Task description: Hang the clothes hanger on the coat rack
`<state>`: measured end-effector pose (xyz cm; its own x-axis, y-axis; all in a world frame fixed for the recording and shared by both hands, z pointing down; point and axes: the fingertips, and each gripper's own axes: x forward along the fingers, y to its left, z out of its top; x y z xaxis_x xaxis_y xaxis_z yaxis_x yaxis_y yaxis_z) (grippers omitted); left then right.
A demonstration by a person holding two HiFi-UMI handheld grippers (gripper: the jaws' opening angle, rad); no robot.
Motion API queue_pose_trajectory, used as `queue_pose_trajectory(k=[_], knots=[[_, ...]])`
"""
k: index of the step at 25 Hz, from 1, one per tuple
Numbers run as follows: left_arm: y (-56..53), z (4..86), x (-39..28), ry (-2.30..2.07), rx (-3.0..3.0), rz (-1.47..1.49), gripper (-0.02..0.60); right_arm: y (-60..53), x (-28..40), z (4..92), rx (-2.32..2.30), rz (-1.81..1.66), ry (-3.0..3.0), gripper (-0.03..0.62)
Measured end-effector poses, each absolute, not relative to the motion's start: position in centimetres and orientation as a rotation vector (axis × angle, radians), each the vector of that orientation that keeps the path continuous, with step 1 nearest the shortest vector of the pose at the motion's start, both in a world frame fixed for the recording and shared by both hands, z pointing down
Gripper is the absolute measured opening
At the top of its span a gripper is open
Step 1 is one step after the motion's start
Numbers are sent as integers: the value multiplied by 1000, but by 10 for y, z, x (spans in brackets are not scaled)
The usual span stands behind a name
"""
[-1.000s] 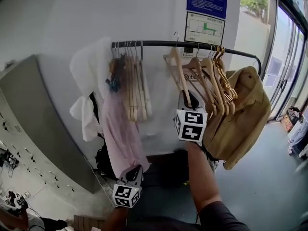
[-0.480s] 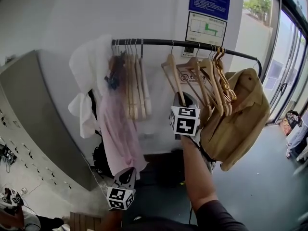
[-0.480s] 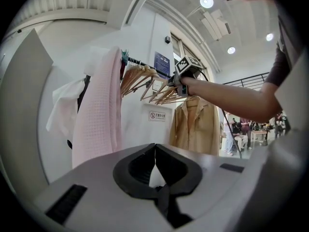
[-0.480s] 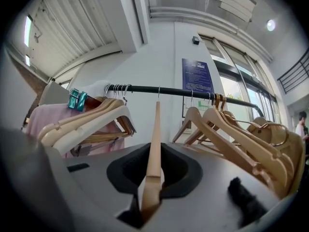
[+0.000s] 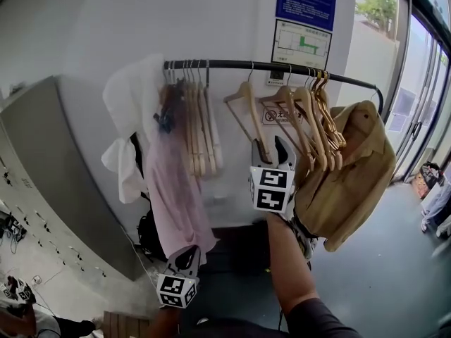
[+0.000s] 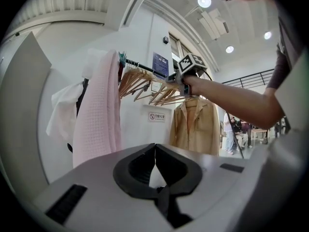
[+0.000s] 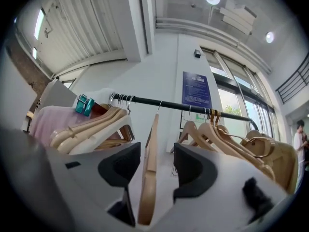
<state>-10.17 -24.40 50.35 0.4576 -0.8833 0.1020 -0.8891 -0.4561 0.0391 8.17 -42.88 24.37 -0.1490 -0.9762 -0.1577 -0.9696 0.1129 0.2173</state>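
A wooden clothes hanger (image 5: 246, 108) hangs by its hook from the black rail (image 5: 282, 66) of the coat rack, tilted a little. My right gripper (image 5: 273, 146) is just below it. In the right gripper view its jaws are opening: the hanger's arm (image 7: 148, 164) stands between the pads with a gap on each side under the rail (image 7: 145, 101). My left gripper (image 5: 187, 251) hangs low at the left, shut, with nothing in it (image 6: 155, 151).
Several more wooden hangers (image 5: 197, 122) hang to the left and several (image 5: 310, 115) to the right. A pink garment (image 5: 173, 189), a white one (image 5: 127, 118) and a tan jacket (image 5: 352, 167) hang there too. A grey cabinet (image 5: 49, 182) stands at left, glass doors (image 5: 423, 97) at right.
The right gripper brought the hanger's hook down onto the rail, then its jaws opened and let the hanger go. The left gripper stayed low and shut.
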Motion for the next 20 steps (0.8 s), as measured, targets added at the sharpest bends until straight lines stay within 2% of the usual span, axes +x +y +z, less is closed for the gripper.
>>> queue_pose_trajectory(k=[5, 10, 11, 13, 14, 17, 20], knots=[[-248, 505, -95, -1562, 2606, 87, 9, -350, 87, 264, 2010, -564, -2407, 206], [-251, 511, -80, -1510, 2632, 100, 11, -295, 90, 380, 1884, -351, -2406, 200], [-251, 512, -76, -1498, 2639, 102, 11, -289, 94, 402, 1879, -279, -2398, 184], [-253, 512, -69, -1471, 2656, 104, 11, -274, 105, 434, 1902, -181, -2382, 86], [-253, 511, -65, -1456, 2665, 104, 9, -264, 108, 444, 1915, -166, -2378, 66], [-255, 508, -52, -1410, 2701, 96, 9, -235, 113, 468, 1923, -176, -2354, 22], [-257, 507, -43, -1380, 2725, 91, 9, -222, 114, 494, 1883, -115, -2329, 14]])
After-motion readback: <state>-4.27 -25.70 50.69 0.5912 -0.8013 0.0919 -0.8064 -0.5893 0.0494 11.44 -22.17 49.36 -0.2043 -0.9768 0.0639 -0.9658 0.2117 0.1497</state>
